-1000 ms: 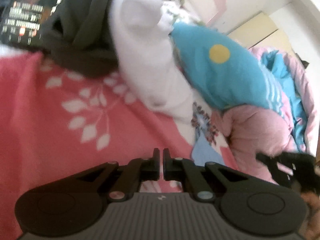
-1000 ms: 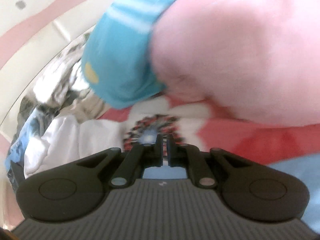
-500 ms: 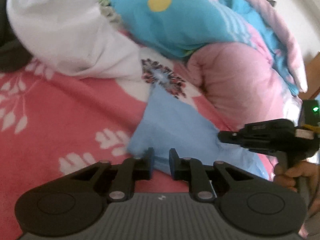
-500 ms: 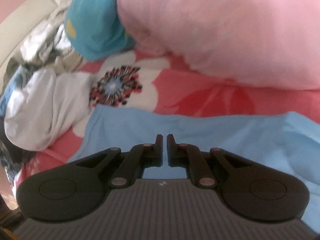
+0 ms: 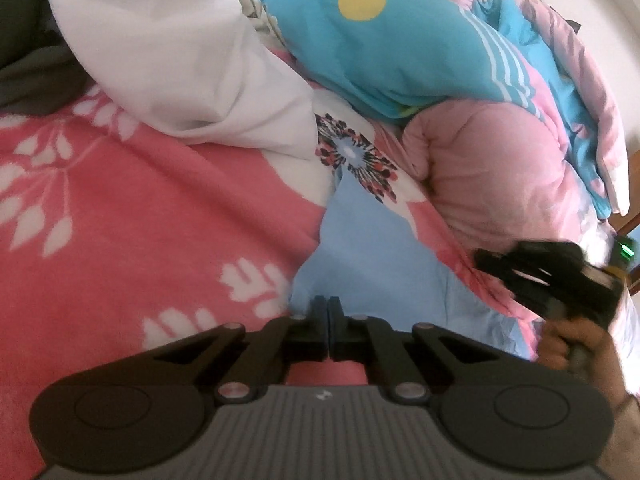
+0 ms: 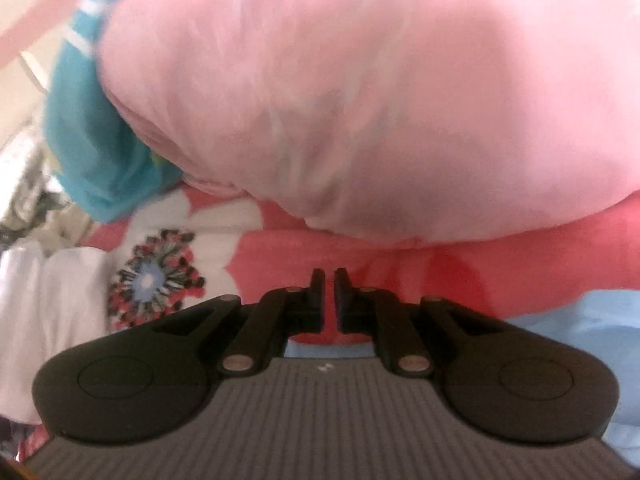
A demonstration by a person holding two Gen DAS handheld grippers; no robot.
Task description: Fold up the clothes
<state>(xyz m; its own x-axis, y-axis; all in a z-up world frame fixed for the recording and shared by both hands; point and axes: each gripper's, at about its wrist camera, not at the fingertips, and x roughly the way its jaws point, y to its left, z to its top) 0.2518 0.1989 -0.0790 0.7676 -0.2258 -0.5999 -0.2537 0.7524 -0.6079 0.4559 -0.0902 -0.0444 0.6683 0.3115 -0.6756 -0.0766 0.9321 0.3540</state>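
Note:
A light blue garment [image 5: 372,256] lies flat on the pink flowered blanket [image 5: 120,220]. My left gripper [image 5: 328,307] is at its near left corner, jaws closing to a thin slit with the blue edge pinched between the tips. In the left wrist view my right gripper [image 5: 482,258], held by a hand [image 5: 576,344], hovers over the garment's right edge. In its own view the right gripper [image 6: 329,277] is shut with nothing between its fingers. Its tips point at the blanket, and the blue garment [image 6: 592,332] shows beneath and to its right.
A bulky pink quilt [image 5: 496,176] with a turquoise cover [image 5: 384,48] rises close behind the garment and fills the right wrist view [image 6: 360,100]. A white garment [image 5: 180,60] and dark clothes [image 5: 28,60] lie at the back left.
My left gripper swung right from the bare blanket to the blue garment's corner, opened a little, then shut on its edge. My right gripper came down closer to the blanket, towards the pink quilt.

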